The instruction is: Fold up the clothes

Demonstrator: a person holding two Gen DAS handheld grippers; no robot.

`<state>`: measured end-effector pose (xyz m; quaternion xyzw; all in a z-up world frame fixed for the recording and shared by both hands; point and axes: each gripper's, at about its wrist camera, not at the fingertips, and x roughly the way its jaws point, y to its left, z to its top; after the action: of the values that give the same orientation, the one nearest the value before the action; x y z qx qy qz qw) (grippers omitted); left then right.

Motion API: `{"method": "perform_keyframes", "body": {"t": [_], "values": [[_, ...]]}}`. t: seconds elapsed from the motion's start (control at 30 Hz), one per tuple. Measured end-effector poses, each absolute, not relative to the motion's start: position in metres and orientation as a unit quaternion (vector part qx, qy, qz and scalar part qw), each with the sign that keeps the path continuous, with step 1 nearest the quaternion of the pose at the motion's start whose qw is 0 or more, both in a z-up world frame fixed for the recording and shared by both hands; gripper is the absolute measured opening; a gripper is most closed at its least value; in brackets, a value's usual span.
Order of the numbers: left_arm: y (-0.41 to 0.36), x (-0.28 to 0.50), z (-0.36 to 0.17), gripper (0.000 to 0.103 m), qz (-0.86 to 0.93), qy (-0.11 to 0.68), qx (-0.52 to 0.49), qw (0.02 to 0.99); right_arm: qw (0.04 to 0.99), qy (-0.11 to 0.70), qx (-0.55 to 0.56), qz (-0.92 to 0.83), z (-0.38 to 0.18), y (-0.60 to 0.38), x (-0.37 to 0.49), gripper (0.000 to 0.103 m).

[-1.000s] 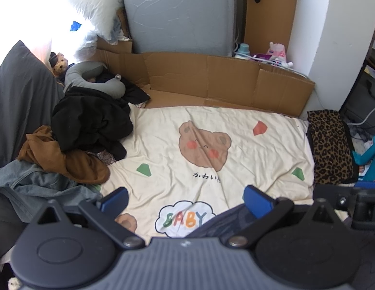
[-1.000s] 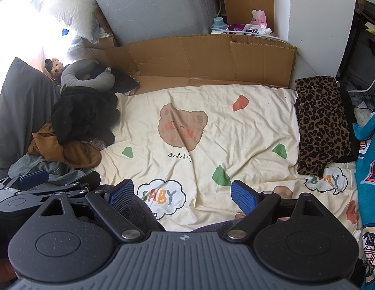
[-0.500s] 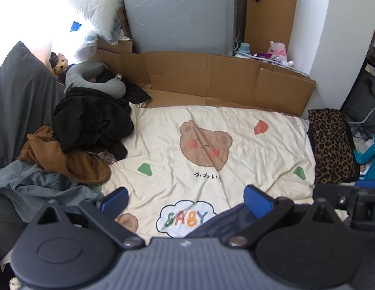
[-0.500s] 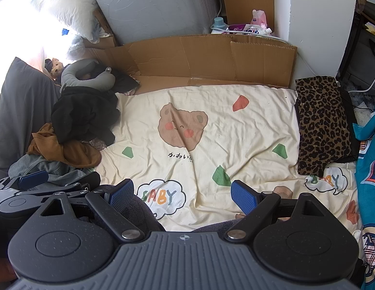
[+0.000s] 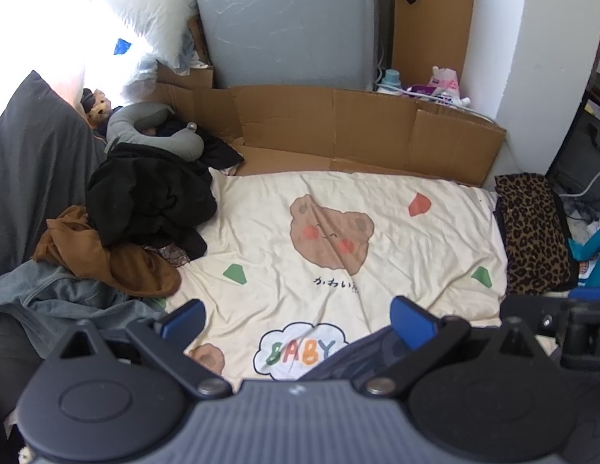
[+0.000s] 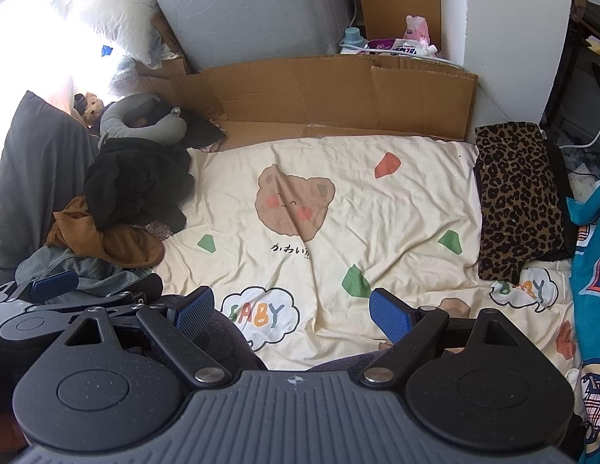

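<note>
The cream sheet (image 6: 396, 201) bears the readable print. A white cloud shape (image 6: 261, 315) on it carries the word "BABY" in coloured letters; the same cloud shows in the left wrist view (image 5: 300, 350). A second cloud (image 6: 526, 290) near the leopard cloth has the same word, partly covered, so only "ABY" reads there. Under the bear face (image 6: 294, 203) runs a short line of Japanese characters (image 6: 290, 251), reading about "かわい", its end lost in a crease. The pouch (image 6: 406, 48) behind the cardboard has blue lettering too small to read.
</note>
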<state>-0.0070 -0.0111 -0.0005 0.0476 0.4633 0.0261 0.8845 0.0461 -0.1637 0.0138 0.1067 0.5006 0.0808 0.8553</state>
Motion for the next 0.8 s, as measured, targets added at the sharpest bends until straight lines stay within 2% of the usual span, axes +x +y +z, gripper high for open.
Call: {"method": "perform_keyframes", "body": {"t": [0.8], "values": [[-0.003, -0.0012, 0.0034, 0.102, 0.02, 0.476, 0.041, 0.878, 0.854, 0.506, 0.095, 0.072, 0.018, -0.1606, 0.0493, 0.092]]}}
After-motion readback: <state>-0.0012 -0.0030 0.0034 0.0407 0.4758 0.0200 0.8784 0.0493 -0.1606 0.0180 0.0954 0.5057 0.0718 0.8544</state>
